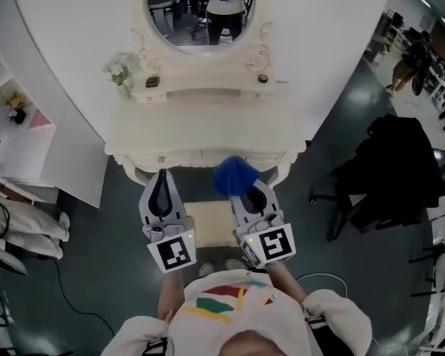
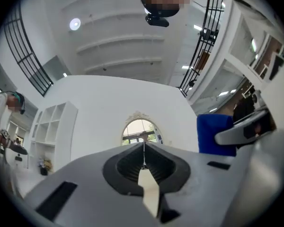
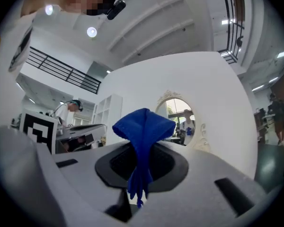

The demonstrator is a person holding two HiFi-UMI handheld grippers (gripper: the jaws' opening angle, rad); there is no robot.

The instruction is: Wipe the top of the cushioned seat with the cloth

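Head view looks down; both gripper views face the mirror (image 2: pixel 141 130).

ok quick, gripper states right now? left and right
Left gripper: fingers closed together, nothing between them.
Right gripper: closed on the blue cloth, which bunches out past the fingers.

No words, numbers or brand names can be read anywhere. The only printed signs are two black-and-white square markers just above the person's shirt (image 1: pixel 230 306). One marker is on the cube of the left gripper (image 1: pixel 162 178), the other on the cube of the right gripper (image 1: pixel 251 189). Both carry block patterns, not letters.
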